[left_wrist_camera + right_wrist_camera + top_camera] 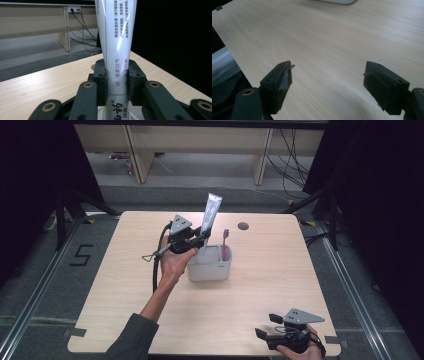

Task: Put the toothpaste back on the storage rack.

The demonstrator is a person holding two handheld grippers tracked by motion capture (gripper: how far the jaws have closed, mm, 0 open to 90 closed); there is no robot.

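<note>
White and glossy, the toothpaste tube (211, 212) stands almost upright in your left gripper (200, 239), its long axis running up and down with only a slight lean, crimped end uppermost. In the left gripper view the two black jaws are pinching the tube (117, 50) low on its body, one pad on each side, so most of its length rises above the grip and the bottom end drops out of sight below. In the high view that lower end sits just over the left compartment of the grey caddy (210, 270), and it looks already to be dipping past the rim, though the hand hides the exact depth. A pink toothbrush (225, 240) stands upright in the right compartment, just beside the tube but apart from it. So the move to come is probably a straight descent: keep the axis vertical and stay clear of the divider. Further right, your right gripper (265, 326) rests near the table's (280, 270) front edge, well apart from the caddy, its jaws spread wide over bare wood with nothing between them.
</note>
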